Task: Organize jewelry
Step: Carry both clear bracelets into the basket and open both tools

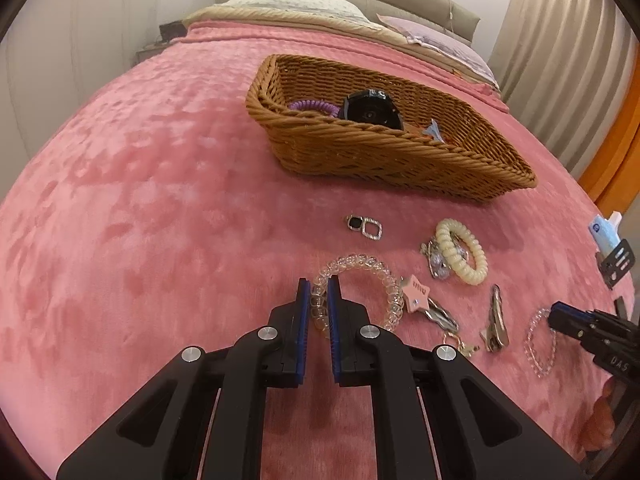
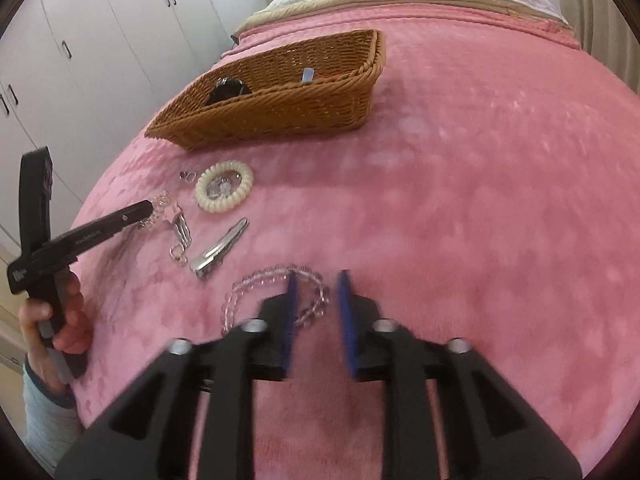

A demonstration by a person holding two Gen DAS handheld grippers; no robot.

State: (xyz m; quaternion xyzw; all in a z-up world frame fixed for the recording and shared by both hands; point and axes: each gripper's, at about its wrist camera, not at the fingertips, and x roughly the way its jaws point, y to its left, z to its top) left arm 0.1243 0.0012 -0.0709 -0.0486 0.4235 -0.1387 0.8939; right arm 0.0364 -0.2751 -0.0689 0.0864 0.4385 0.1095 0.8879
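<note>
A clear coiled plastic bracelet [image 1: 356, 288] lies flat on the bed, with its near-left arc between the fingers of the left tool [image 1: 319, 304]. A clear beaded bracelet [image 2: 276, 292] lies under the tip of the right tool [image 2: 318, 304]. Beyond the left tool are a cream spiral hair tie [image 1: 462, 256], a black-and-silver square earring pair [image 1: 364, 226] and a brown woven wicker basket [image 1: 384, 152].
</note>
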